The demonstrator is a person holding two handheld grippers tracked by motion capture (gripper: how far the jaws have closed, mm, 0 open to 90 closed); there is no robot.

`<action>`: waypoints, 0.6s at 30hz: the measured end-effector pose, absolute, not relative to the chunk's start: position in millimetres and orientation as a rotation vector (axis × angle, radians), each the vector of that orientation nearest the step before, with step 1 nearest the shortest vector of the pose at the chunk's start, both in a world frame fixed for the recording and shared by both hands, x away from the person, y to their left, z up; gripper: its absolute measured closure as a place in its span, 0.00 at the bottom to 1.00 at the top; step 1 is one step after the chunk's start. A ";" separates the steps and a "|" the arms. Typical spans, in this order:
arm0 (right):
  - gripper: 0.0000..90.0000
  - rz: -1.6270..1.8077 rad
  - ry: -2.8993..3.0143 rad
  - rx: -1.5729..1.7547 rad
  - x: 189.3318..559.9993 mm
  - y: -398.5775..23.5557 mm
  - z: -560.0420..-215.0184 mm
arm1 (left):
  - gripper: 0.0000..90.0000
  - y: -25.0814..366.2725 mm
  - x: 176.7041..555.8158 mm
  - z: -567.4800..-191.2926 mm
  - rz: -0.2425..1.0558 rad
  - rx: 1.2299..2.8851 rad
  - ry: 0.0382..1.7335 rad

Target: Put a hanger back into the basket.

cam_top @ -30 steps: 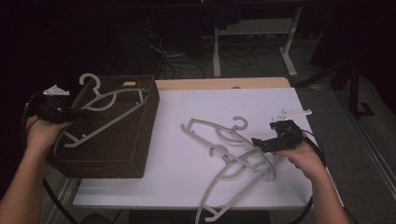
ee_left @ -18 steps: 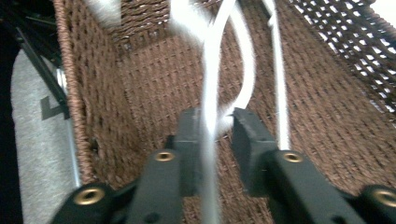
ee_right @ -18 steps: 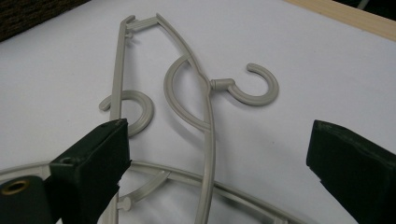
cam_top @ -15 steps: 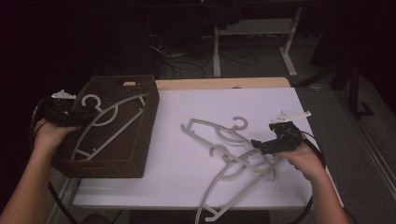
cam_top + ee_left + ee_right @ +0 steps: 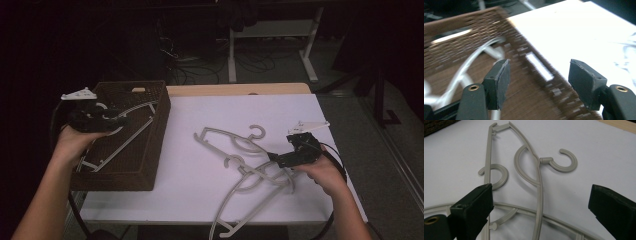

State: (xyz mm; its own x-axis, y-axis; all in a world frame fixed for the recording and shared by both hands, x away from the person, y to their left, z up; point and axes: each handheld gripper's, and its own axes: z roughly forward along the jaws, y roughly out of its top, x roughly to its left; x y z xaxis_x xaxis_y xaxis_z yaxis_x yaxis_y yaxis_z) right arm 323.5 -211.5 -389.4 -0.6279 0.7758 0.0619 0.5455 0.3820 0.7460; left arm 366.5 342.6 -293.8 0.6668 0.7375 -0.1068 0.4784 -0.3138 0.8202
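Left gripper point(image 5: 117, 120) hangs over the brown basket point(image 5: 150, 150). Its jaws have just been opening and nothing is between them; its own view is blurred by motion. One grey hanger point(image 5: 127, 132) lies inside the basket, partly hidden behind the hand. Right gripper point(image 5: 272, 157), jaws apart and empty, hovers right of the basket, above the hanger pile point(image 5: 245, 160) on the white table point(image 5: 190, 190). How these hangers cross is clearer in the right gripper view.

Dim room around a brightly lit white counter point(image 5: 210, 200), dark background, left gripper view smeared by motion blur, right gripper view sharp.
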 end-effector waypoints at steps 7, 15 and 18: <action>0.08 1.076 2.380 1.200 327.8 -209.5 -392.0 | 0.34 280.5 352.2 -291.3 0.271 1.969 0.795; 0.21 1.026 2.399 1.248 338.7 -204.1 -398.5 | 0.30 222.1 342.2 -302.0 0.199 1.980 0.697; 0.28 0.992 2.428 1.263 345.0 -199.5 -403.9 | 0.29 204.6 340.1 -312.3 0.163 1.976 0.675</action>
